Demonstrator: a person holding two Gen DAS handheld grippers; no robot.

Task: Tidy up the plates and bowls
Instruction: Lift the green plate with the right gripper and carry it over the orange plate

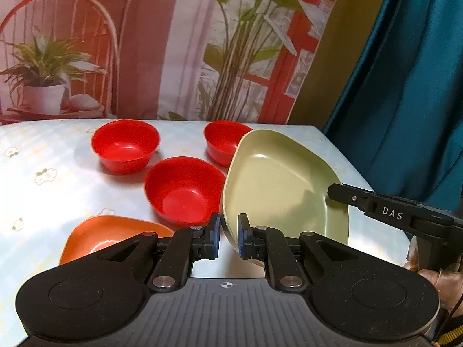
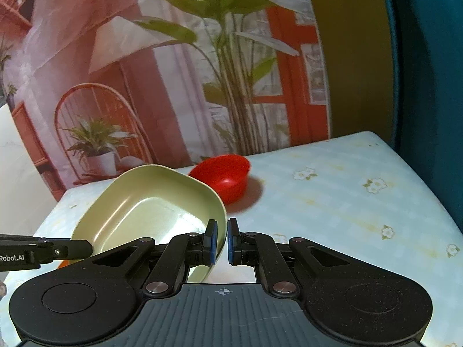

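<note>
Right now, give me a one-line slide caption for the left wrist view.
Both grippers hold the green plate by its rim, tilted above the table, beside three red bowls and an orange plate.

We're in a home-like setup, a staged dining corner. Ahead of the fingers lies a table (image 2: 332, 196) under a pale cloth with small flowers, set with red bowls (image 1: 126, 144) and plates (image 1: 277, 182). Beyond the fingertips hangs a printed backdrop (image 1: 150, 46) picturing a chair, potted plants and a lamp, not a real room. To the right of it we see a teal curtain (image 1: 405, 86).
</note>
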